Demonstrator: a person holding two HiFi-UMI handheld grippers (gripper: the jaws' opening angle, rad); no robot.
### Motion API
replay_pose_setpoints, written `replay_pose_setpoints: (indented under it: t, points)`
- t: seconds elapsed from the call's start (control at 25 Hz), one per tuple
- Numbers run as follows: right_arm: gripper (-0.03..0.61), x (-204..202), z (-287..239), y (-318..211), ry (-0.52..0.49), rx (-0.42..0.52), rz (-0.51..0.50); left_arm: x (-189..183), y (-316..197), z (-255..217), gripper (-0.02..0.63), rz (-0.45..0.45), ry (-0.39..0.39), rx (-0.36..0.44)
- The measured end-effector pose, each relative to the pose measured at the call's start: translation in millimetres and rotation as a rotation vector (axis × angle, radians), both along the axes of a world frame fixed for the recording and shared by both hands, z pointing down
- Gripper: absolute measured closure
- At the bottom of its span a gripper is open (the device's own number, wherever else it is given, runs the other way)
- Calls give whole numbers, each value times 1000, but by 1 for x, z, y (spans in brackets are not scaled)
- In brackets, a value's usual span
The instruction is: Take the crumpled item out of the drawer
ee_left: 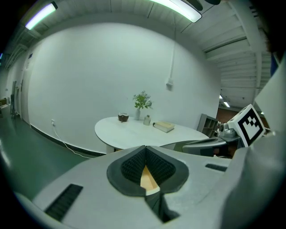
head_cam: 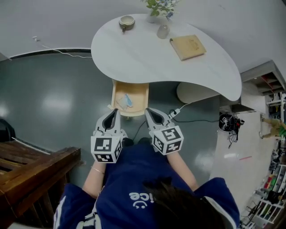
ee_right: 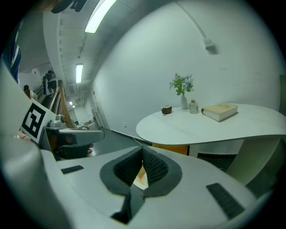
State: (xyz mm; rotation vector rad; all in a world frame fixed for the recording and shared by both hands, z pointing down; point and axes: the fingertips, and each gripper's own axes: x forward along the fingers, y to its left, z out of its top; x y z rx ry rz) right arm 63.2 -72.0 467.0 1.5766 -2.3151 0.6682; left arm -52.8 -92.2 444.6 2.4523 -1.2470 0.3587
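An open wooden drawer juts out from under the white table. A pale blue-and-white crumpled item lies inside it. My left gripper hovers at the drawer's near left corner, jaws together and holding nothing. My right gripper hangs just off the drawer's near right corner, also shut and empty. In the left gripper view the left gripper shows its pads meeting, with the drawer's wood behind them. The right gripper view shows the right gripper the same way.
On the table stand a bowl, a vase of flowers, a small jar and a book. A white table base and a cable lie right of the drawer. Dark wooden furniture stands at the left.
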Motion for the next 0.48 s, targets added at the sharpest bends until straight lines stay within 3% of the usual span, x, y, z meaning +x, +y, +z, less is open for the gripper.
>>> replay_pose_setpoints:
  t: [0.48]
  points:
    - [571,-19,10,-27,64,-49,-40,-7,-20,4,609,-5,5,-20]
